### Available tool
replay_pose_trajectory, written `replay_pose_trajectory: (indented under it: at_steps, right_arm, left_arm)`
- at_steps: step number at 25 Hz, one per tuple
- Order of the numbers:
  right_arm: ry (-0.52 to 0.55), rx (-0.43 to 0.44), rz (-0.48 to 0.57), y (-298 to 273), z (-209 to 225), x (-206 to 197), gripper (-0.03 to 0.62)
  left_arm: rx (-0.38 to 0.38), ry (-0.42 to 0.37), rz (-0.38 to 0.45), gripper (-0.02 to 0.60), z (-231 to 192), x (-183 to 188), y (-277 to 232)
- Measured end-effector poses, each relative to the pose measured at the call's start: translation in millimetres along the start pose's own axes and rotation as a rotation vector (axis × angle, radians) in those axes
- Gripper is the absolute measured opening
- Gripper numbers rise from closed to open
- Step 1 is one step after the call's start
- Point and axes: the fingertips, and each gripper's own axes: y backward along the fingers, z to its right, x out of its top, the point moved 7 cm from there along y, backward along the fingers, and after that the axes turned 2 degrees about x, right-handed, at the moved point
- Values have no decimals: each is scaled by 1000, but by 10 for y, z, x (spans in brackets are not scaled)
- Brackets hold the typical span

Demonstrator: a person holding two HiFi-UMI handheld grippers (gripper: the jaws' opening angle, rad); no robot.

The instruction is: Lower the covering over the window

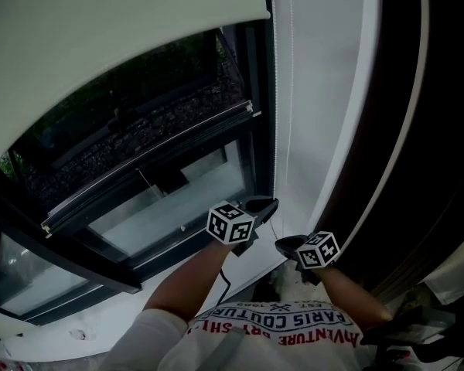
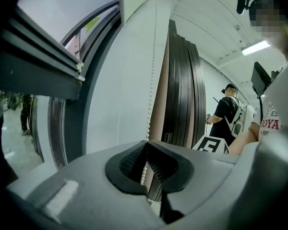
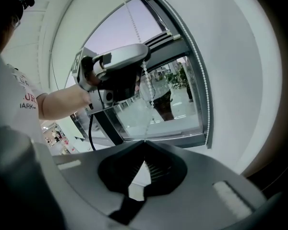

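A pale roller blind [image 1: 124, 22] covers the top of the dark-framed window [image 1: 162, 168]; its lower edge hangs above the open sash. A white bead chain [image 2: 152, 80] runs down the white wall beside the window. My left gripper [image 1: 267, 205] [image 2: 146, 145] is shut on this chain, and beads show between its pads. Just below it, my right gripper [image 1: 286, 244] [image 3: 145, 143] is shut on the same strand [image 3: 149, 97], which drops from the left gripper [image 3: 143, 61] to its tips. The loop's other strand [image 3: 202, 80] hangs free along the frame.
A white wall strip [image 1: 317, 91] separates the window from tall dark panels [image 1: 417, 130] leaning at the right. A white sill [image 1: 77, 335] lies below the window. In the left gripper view a person in black [image 2: 228, 114] stands farther down the room.
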Motion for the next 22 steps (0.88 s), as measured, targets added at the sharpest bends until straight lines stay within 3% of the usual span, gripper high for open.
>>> replay_pose_trajectory:
  at_steps: [7, 12, 16, 22]
  right_arm:
    - [43, -18, 6, 21, -82, -44, 16]
    - [68, -16, 40, 178, -115, 113, 126]
    - [127, -38, 127, 427, -171, 441, 153]
    - [282, -59, 258, 941, -382, 1281, 153]
  left_arm:
    - [14, 46, 2, 8, -33, -153, 31]
    - [12, 29, -3, 8, 28, -147, 37]
    - [10, 25, -6, 8, 81, -159, 54]
    - [-6, 10, -11, 8, 202, -182, 93]
